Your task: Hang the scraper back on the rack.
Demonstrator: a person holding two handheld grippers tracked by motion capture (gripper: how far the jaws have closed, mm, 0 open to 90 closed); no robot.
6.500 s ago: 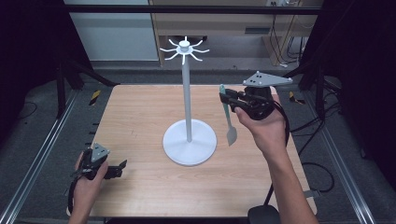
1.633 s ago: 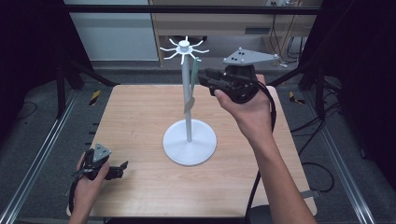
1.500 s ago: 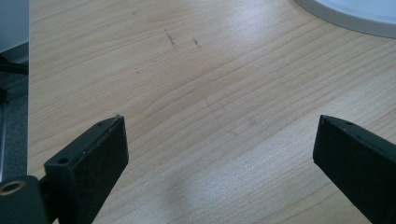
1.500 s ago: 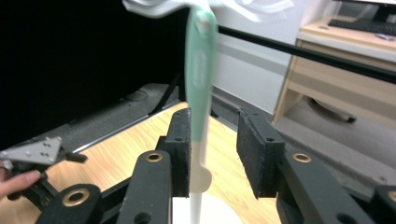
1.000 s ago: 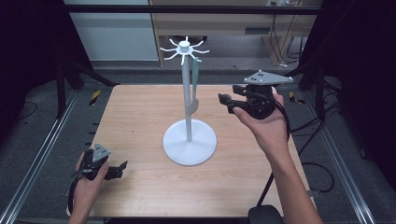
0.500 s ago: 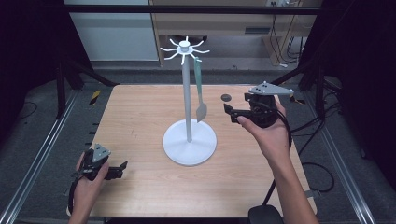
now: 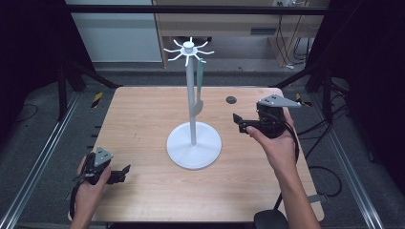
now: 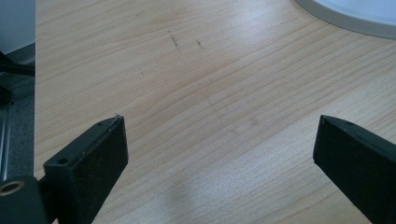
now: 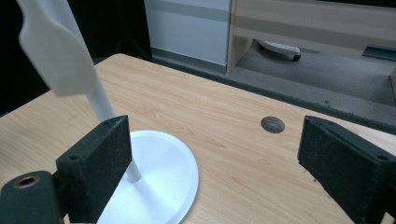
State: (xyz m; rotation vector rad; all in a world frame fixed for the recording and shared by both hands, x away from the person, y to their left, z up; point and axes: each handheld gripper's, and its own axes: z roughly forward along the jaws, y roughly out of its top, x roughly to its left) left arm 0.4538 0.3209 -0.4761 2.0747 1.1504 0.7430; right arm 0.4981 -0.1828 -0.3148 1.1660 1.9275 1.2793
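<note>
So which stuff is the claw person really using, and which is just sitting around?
Being used:
- white rack stand with hook arms
- pale spatula with green handle, hanging on it
- right claw, open, empty

Just there:
- left claw, open
- round hole in wooden table

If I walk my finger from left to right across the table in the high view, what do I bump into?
Left hand-held gripper → white stand's round base → hanging spatula → small round hole in the table → right hand-held gripper.
</note>
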